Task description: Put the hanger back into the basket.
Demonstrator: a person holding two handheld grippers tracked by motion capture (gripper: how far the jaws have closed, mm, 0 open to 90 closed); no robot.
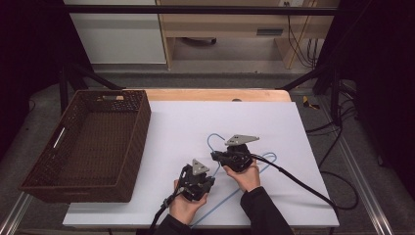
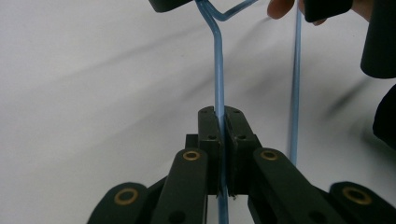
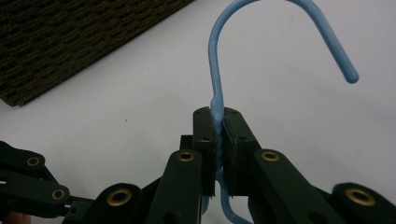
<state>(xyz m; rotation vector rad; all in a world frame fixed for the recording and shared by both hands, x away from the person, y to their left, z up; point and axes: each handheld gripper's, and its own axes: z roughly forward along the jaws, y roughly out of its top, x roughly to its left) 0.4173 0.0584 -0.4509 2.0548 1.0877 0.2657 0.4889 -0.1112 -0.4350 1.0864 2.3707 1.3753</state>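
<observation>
1. Worktop (image 1: 303,196) under a white sheet, broad and mostly bare, with floor and cables beyond its far edge.
2. Brown woven basket (image 1: 85,142) at the left edge of the sheet, nothing visible inside, well apart from both hands.
3. Blue wire hanger (image 1: 214,142) near the front middle of the sheet, between the two hands, hook toward the far side, long bottom wire running toward the person.
4. Right gripper (image 1: 219,155) beyond the left one, jaws clenched on the hanger's neck just below the hook (image 3: 280,28); hook curving up and away past the jaw tips, basket corner off to that view's upper left.
5. Left gripper (image 1: 190,188) closer to the person, jaws clenched on one straight side wire (image 2: 218,79); wire running straight out from the jaws toward a bend near the right gripper.
6. Likely hinge of any coming move: hanger's long axis spanning from left jaws to right jaws, basket off to the left, left hand nearer it.
</observation>
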